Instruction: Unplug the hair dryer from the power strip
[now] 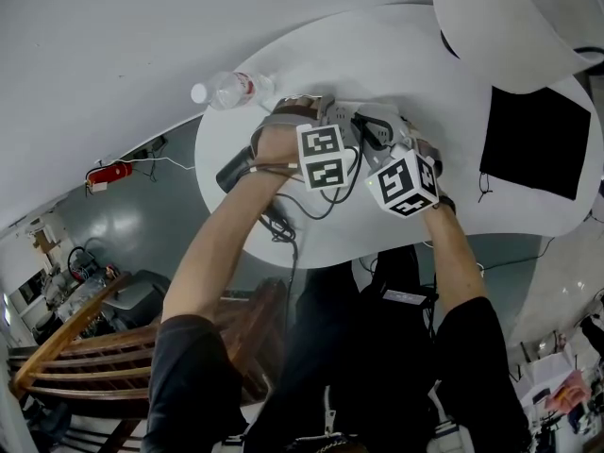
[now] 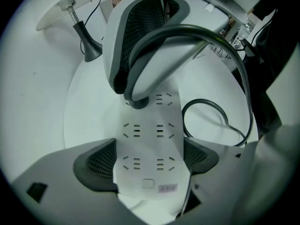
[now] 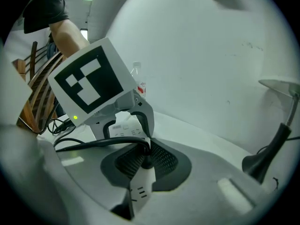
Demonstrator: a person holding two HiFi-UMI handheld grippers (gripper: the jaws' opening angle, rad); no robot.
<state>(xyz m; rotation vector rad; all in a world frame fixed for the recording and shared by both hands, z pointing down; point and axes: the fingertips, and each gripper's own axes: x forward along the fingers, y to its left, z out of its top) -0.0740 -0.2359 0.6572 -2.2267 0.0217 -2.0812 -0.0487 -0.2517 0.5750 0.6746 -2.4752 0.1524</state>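
A white power strip [image 2: 149, 146] lies on the round white table [image 1: 311, 50]. My left gripper [image 2: 150, 161] points straight down and is shut on the strip, its dark pads [image 2: 101, 165] pressing on both long sides. The hair dryer's black plug [image 2: 137, 102] sits in a socket at the strip's far end. My right gripper [image 3: 146, 158] is shut on that plug [image 3: 146, 162], slanting down at it. The black cable [image 2: 213, 104] loops off to the right. A dark hair dryer body [image 1: 234, 170] lies by the left wrist near the table's edge.
A clear water bottle [image 1: 231, 90] lies on the table's left side. A black mat [image 1: 533, 140] lies at the right, and a white lamp shade [image 1: 510, 17] hangs over the far edge on a dark stand [image 3: 262, 161]. A wooden chair [image 1: 85, 347] stands below left.
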